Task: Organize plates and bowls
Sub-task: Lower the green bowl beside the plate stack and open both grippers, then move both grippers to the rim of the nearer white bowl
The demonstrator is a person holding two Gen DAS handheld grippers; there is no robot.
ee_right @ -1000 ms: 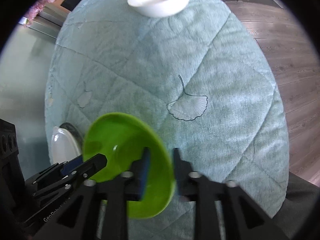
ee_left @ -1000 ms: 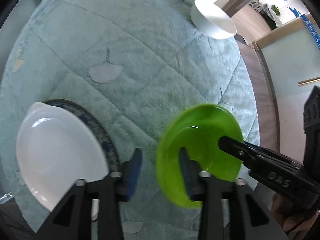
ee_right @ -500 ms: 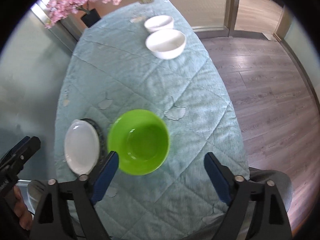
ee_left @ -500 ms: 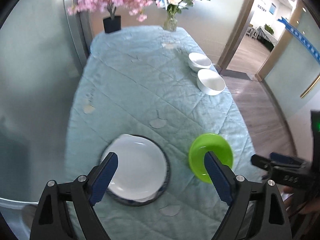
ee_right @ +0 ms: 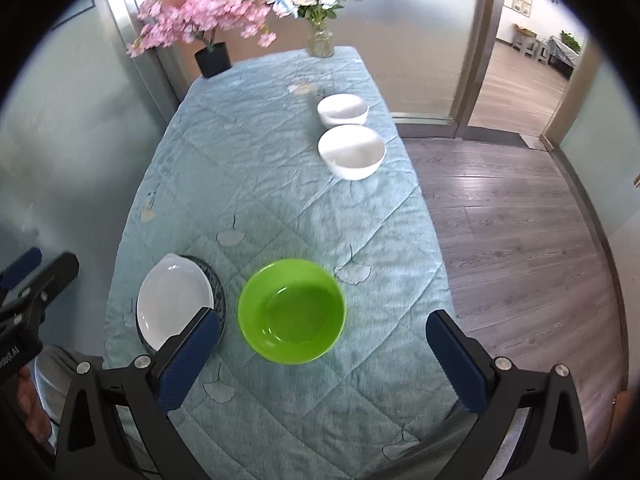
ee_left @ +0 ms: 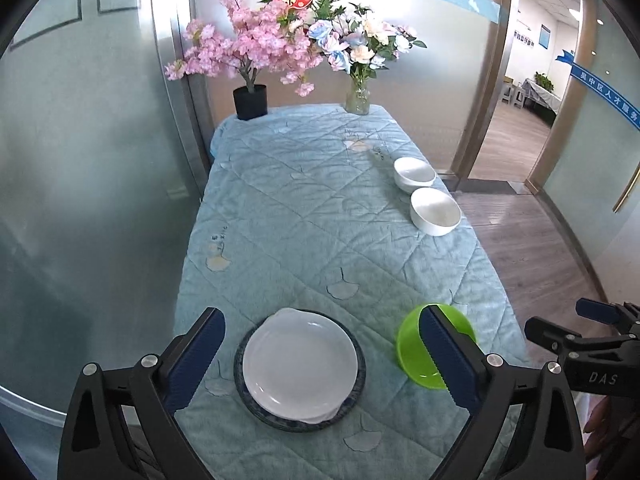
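On the near end of the table (ee_right: pixel 280 184), I see a green bowl (ee_right: pixel 291 311) sitting upright on the blue-green cloth. My right gripper (ee_right: pixel 324 354) is held above it with its jaws wide open, and nothing is between them. In the right wrist view the bowl shows between the two blue pads, closer to the left one, and it does not touch either. My left gripper (ee_left: pixel 320 354) is wide open too and holds nothing. In the left wrist view a white plate (ee_left: pixel 300 363) shows between its jaws. That plate lies on top of a dark plate (ee_left: pixel 357 384) with a blue rim. The green bowl is just to the right of these plates, partly hidden behind my left gripper's right pad. Far up the table, near the right edge, two white bowls (ee_right: pixel 352 152) sit close together. Flowers (ee_left: pixel 280 40) stand at the far end.
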